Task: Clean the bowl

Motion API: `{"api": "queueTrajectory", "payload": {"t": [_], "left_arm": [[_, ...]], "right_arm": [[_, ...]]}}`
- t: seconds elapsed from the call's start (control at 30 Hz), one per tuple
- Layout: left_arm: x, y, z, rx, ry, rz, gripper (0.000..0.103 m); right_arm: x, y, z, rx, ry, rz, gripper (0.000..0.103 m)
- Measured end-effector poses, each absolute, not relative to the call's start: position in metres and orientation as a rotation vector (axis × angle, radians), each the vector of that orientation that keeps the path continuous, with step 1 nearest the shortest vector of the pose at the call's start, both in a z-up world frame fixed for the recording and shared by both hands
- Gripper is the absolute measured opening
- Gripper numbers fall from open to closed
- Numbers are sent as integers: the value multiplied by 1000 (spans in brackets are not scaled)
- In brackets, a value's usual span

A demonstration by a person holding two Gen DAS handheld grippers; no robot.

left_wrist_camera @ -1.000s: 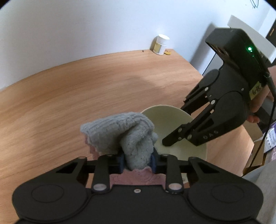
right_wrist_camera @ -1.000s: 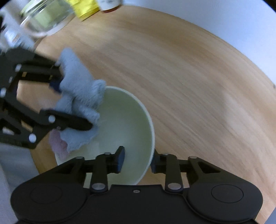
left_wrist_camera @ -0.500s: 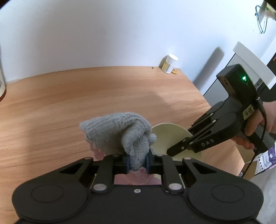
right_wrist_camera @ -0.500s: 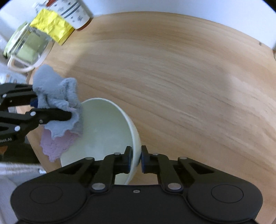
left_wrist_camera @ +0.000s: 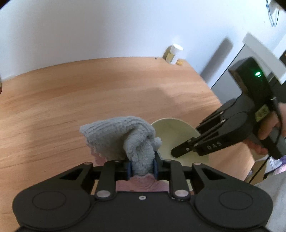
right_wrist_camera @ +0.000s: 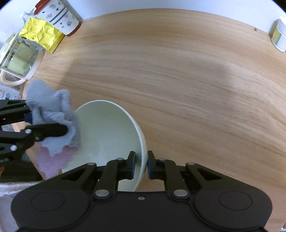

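So the bowl (right_wrist_camera: 107, 135), a pale cream one, is tipped up on its side over the near edge of the wooden table (right_wrist_camera: 178, 71), with the right gripper (right_wrist_camera: 140, 165) pinching its rim, one finger inside the wall and one outside. The left gripper (left_wrist_camera: 142, 167) has its fingers squeezed onto a bunched grey cloth (left_wrist_camera: 121, 139) with a pink underside, and the cloth sits right at the bowl's opposite rim, touching it as far as I can tell. The tabletop is light wood grain, mostly bare in the middle. Over at the far left corner there's a glass jug (right_wrist_camera: 19, 57), a crumpled yellow packet (right_wrist_camera: 41, 35) and a patterned cup (right_wrist_camera: 59, 16) bunched together. A small white jar (left_wrist_camera: 174, 53) stands against the plain white wall (left_wrist_camera: 107, 26) at the other corner.
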State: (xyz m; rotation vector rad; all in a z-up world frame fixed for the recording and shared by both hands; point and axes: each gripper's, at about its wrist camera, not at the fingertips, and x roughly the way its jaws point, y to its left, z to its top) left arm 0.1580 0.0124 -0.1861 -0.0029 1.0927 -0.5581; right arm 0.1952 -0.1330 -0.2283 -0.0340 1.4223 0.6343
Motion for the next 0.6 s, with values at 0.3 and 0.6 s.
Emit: {"api": "queueTrajectory", "payload": {"t": [0.3, 0.6], "left_arm": [[173, -3, -198, 68, 1115, -572, 21], [174, 12, -192, 44, 1116, -598, 16]], "right_arm": [[190, -124, -224, -154, 1393, 699, 21], [193, -123, -220, -194, 1384, 729, 16]]}}
